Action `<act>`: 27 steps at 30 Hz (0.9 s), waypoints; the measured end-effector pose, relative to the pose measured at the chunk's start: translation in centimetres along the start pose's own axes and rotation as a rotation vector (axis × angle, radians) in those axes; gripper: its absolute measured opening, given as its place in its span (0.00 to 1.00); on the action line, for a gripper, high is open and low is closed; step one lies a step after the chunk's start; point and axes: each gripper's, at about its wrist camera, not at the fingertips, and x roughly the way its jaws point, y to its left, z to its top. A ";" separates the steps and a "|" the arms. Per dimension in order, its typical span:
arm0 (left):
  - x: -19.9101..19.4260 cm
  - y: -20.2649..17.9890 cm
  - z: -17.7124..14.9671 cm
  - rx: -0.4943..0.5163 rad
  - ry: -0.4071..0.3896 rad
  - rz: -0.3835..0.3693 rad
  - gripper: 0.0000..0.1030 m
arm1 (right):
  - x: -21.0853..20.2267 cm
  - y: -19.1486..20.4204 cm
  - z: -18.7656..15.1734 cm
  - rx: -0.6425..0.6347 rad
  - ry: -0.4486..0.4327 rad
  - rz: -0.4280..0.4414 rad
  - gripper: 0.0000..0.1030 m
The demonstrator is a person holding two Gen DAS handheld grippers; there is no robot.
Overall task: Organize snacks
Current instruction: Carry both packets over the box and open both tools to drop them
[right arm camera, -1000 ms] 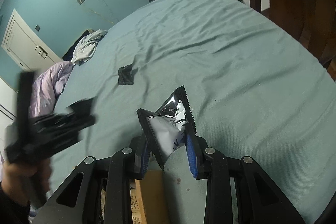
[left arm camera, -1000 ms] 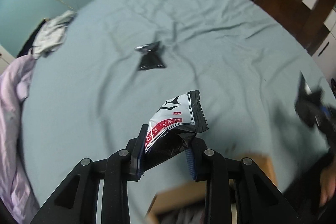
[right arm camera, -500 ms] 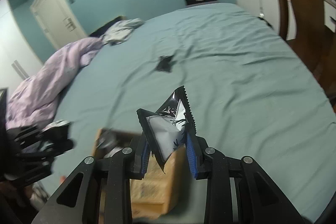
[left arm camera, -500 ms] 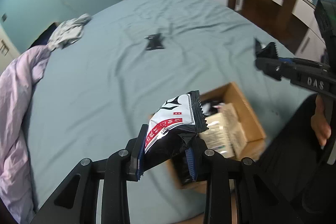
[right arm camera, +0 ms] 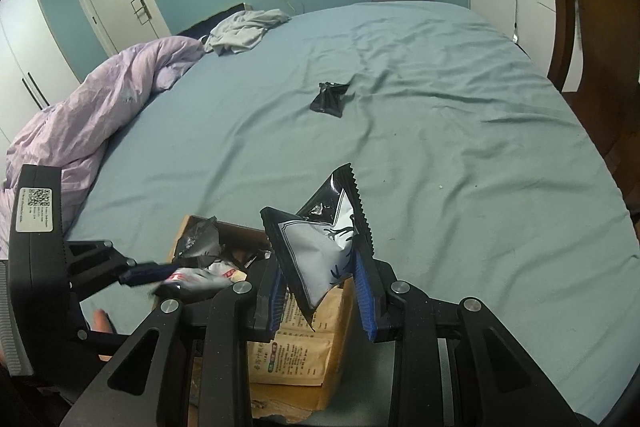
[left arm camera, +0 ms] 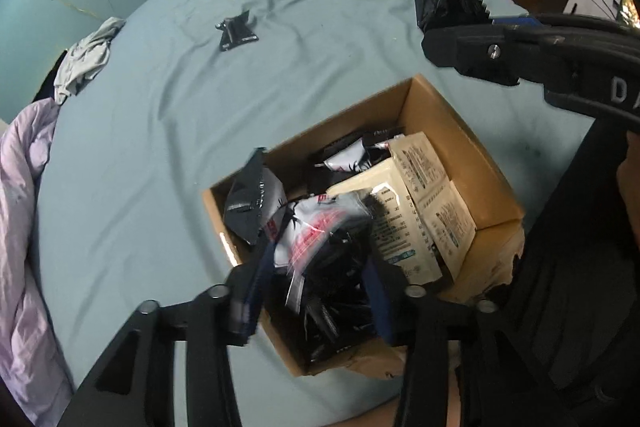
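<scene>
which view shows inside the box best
Left wrist: it looks down into the open box, showing the packets piled inside. The right wrist sees only its far corner and outer side, mostly hidden behind the gripper.

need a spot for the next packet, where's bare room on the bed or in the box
The sheet is bare right of the lone black packet. The cardboard box is packed with packets. The left edge is taken by the lilac duvet.

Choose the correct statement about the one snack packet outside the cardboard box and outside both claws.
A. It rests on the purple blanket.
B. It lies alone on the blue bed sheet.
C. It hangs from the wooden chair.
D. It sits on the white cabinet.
B: the black snack packet lies on the blue sheet, away from the cardboard box.
</scene>
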 end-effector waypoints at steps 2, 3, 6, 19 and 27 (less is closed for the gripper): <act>-0.9 0.6 0.3 -0.031 -0.030 -0.028 0.57 | 0.2 0.0 0.1 0.004 0.004 0.000 0.28; -1.2 0.8 0.2 -0.047 -0.042 -0.036 0.66 | 0.3 0.1 0.1 0.006 0.005 -0.002 0.28; -2.4 2.5 0.3 -0.122 -0.098 -0.026 0.79 | 0.2 -0.1 0.2 0.023 0.004 -0.004 0.28; -1.7 6.3 -0.2 -0.273 -0.065 0.052 0.82 | 1.6 2.4 -0.9 -0.115 0.077 -0.018 0.28; -2.8 6.7 0.0 -0.290 -0.122 0.079 0.82 | 3.0 4.4 -1.1 -0.209 0.136 -0.030 0.28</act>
